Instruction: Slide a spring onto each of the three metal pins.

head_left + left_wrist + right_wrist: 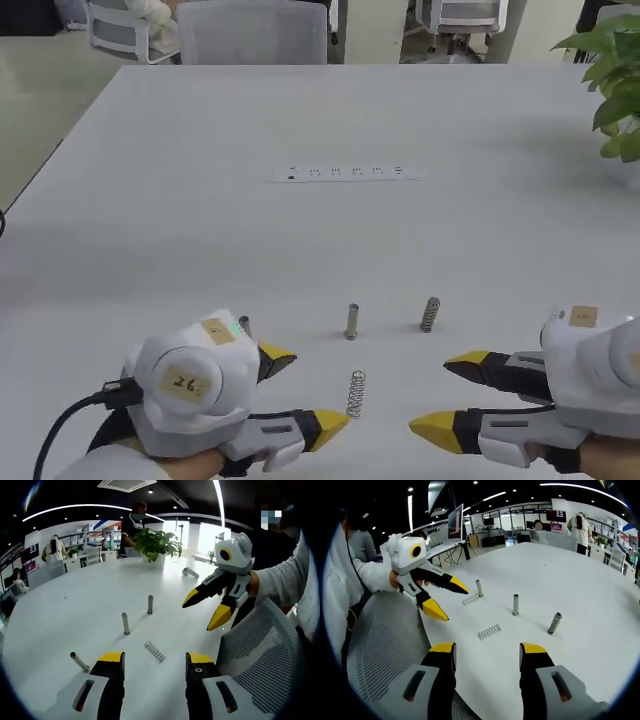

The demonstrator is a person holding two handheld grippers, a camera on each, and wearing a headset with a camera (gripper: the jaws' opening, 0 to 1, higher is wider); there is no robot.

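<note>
Three short metal pins stand on the white table. The right pin (430, 314) wears a spring. The middle pin (352, 321) is bare, and the left pin (244, 325) peeks out behind my left gripper (308, 390). A loose spring (355, 393) lies flat between the two grippers, just ahead of the left gripper's open jaws (156, 658). In the right gripper view a second loose spring (470, 599) lies beside the left pin (479, 588). My right gripper (438, 396) is open and empty, with its tips facing the left gripper.
A white power strip (345, 173) lies mid-table. A potted plant (615, 80) stands at the far right edge, and grey chairs (250, 30) stand beyond the far edge. A mesh chair (260, 645) sits at the near edge. People stand in the background.
</note>
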